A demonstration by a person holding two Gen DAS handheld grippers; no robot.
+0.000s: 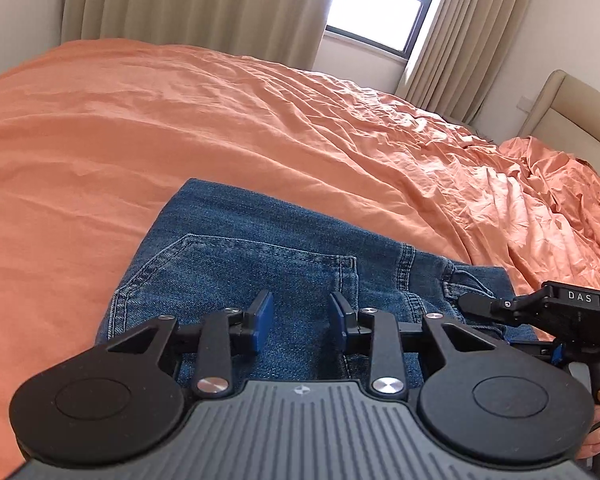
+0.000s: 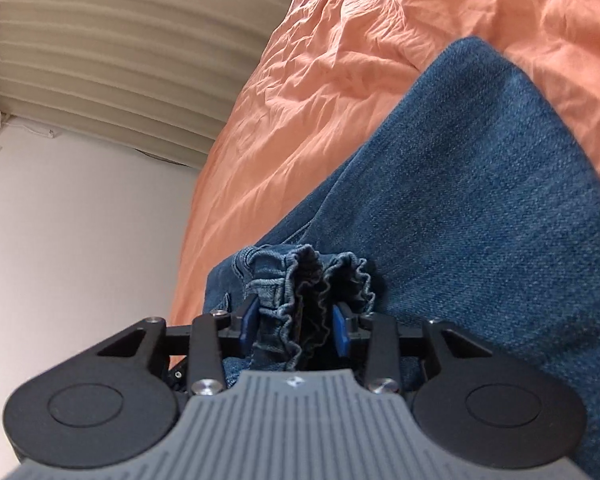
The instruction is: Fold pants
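Note:
Blue denim pants [image 1: 260,264] lie folded on the orange bed sheet [image 1: 180,120], back pocket facing up. My left gripper [image 1: 300,316] is open and empty, just above the pocket area. The right gripper shows at the right edge of the left wrist view [image 1: 476,306], at the waistband. In the right wrist view, the right gripper [image 2: 296,320] has its blue pads on either side of a bunched, elastic waistband [image 2: 308,300] of the pants [image 2: 480,200]. The pads stand fairly wide apart, with the fabric between them.
The orange sheet [image 2: 340,80] is wrinkled, with a bunched pile [image 1: 560,184] near the beige headboard [image 1: 572,112]. Beige curtains [image 1: 180,0] and a bright window [image 1: 376,4] stand behind the bed. A white wall [image 2: 80,220] lies beside the bed.

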